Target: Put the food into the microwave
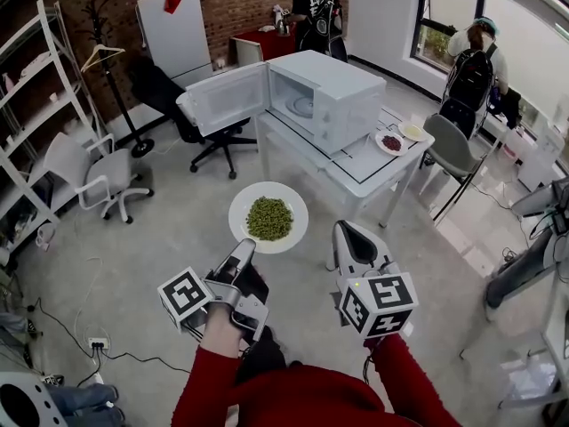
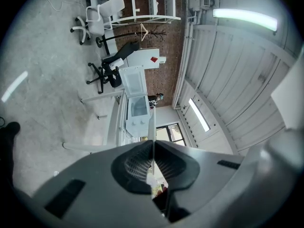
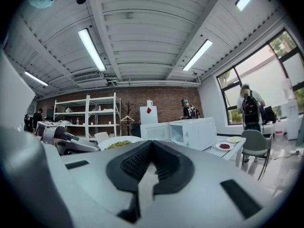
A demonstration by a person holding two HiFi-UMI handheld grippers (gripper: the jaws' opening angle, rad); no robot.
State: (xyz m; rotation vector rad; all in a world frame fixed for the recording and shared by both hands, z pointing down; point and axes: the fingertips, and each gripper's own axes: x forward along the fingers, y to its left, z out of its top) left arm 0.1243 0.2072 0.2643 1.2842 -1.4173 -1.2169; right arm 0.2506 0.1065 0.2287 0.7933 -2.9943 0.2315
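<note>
A white plate piled with green peas hangs level in the air in front of the table. My left gripper is shut on its near rim; in the left gripper view the plate shows as a thin edge between the closed pads. My right gripper is to the right of the plate, shut and empty. The white microwave stands on the table ahead, its door swung open to the left. From the right gripper view I see the peas and the microwave past my right gripper.
The table also carries a plate of red food and another small plate. Office chairs and a black chair stand left of the table. A grey chair and two people stand at the right and back.
</note>
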